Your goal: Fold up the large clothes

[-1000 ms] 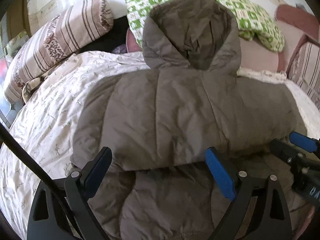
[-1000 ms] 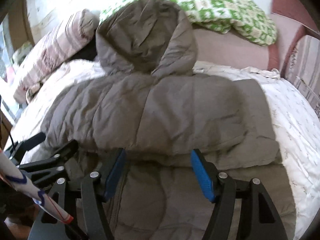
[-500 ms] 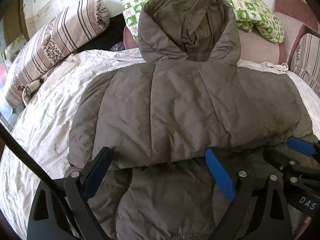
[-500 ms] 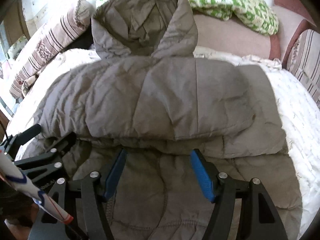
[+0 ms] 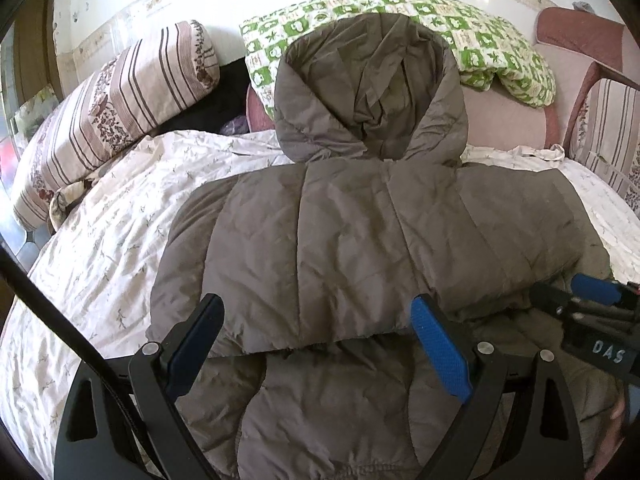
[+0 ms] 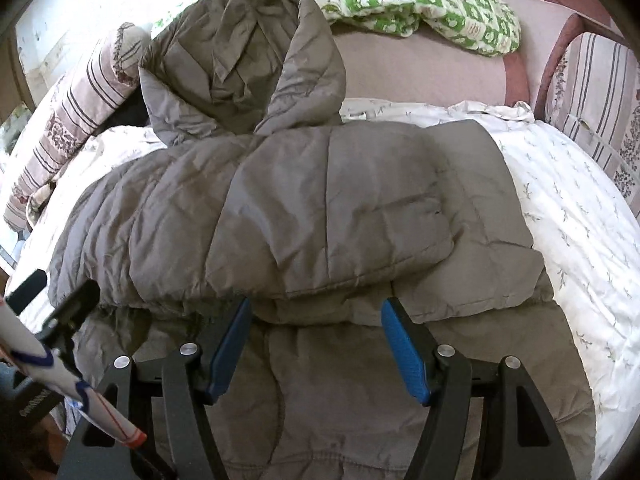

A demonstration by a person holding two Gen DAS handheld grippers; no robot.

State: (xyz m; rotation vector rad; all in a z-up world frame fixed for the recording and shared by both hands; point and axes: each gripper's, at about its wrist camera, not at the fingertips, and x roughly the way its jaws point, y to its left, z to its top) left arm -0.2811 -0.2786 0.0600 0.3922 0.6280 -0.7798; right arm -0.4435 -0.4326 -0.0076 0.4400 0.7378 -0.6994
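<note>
A grey-brown hooded puffer jacket lies flat on the bed, its sleeves folded across the body. Its hood leans up against the pillows at the far end. My left gripper hovers open over the near edge of the folded sleeves, with only cloth below it. My right gripper is open too, above the same fold edge further right. Each gripper shows in the other's view, the right gripper at the right edge and the left gripper at the left edge.
A white flowered sheet covers the bed on both sides of the jacket. A striped pillow lies far left and a green checked pillow on the pink headboard. A striped cushion stands at the right. A black cable crosses near left.
The right gripper has rolled a little and come closer to the fold edge of the sleeves. The left gripper has hardly moved. Both stay open and the jacket lies as before.
</note>
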